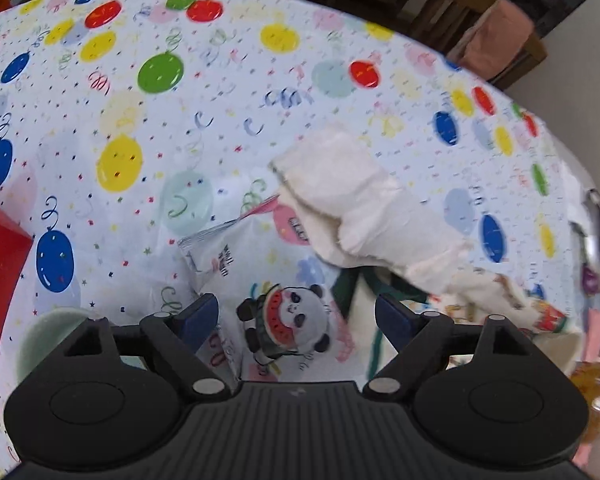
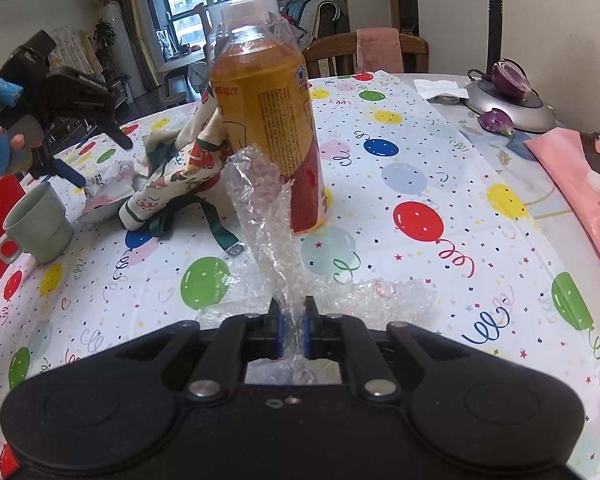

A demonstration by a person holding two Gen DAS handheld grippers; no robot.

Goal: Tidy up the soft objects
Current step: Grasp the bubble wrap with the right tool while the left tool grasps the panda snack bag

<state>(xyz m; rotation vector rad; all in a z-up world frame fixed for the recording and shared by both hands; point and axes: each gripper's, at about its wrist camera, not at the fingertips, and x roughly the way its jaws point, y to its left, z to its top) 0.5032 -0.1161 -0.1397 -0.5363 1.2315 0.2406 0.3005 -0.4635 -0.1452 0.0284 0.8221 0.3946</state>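
Glossy plastic tablecloth (image 2: 420, 160) printed with balloons. Crinkled clear bubble wrap (image 2: 260, 216), shiny, pinched between the right gripper's (image 2: 293, 332) blue pads. Beyond it, smooth clear plastic bottle (image 2: 266, 120). Soft printed cloth apron (image 2: 172, 184), fluffy cream towel (image 1: 348, 200); slick foil-like panda packet (image 1: 236, 280) below the matt black left gripper (image 1: 296, 316).

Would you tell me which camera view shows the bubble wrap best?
The right wrist view: the bubble wrap stands pinched in the right gripper, in front of the bottle. The left wrist view shows none of it, only cloth and a panda packet.
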